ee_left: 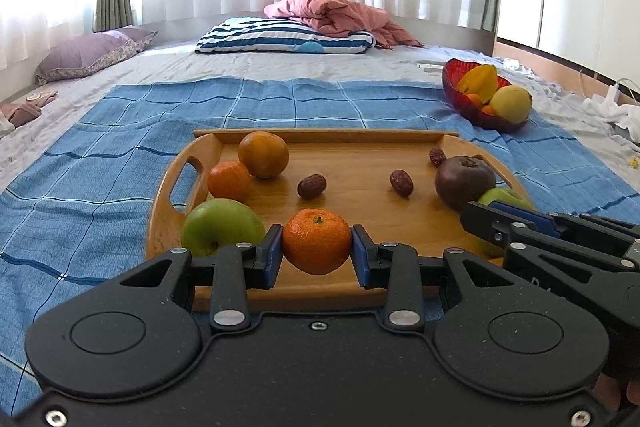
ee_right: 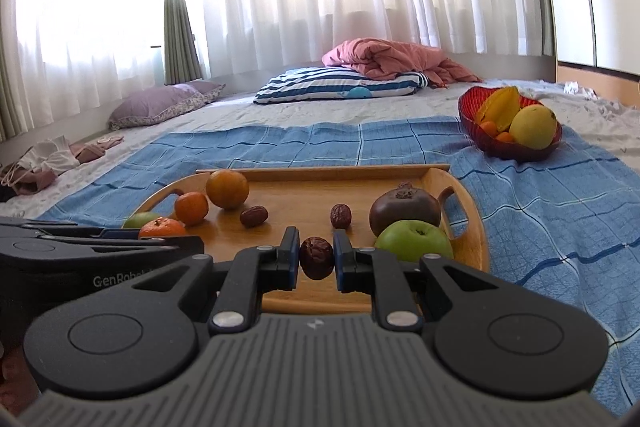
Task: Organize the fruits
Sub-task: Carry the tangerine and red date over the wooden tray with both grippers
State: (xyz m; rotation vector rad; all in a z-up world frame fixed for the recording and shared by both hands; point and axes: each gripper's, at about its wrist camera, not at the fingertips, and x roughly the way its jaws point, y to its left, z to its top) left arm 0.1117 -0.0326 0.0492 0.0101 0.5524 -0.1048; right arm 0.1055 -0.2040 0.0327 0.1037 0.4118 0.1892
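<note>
A wooden tray (ee_left: 360,143) (ee_right: 472,227) lies on a blue checked cloth on the bed. My left gripper (ee_left: 317,251) is shut on an orange mandarin (ee_left: 317,241) at the tray's near edge. My right gripper (ee_right: 317,259) is shut on a brown dried date (ee_right: 317,258) over the tray's near edge. On the tray lie two more oranges (ee_left: 264,154), a green apple (ee_left: 222,227) at left, another green apple (ee_right: 414,241) at right, a dark purple fruit (ee_left: 464,181) and several dates (ee_left: 312,185). A red bowl (ee_left: 476,107) (ee_right: 508,147) at far right holds a starfruit and yellow fruit.
A striped pillow (ee_left: 288,37) and a pink blanket (ee_left: 340,13) lie at the far end of the bed. A purple pillow (ee_left: 92,55) is at far left. Clothes (ee_right: 52,163) lie at the left edge. White items and cables (ee_left: 616,103) lie at the right.
</note>
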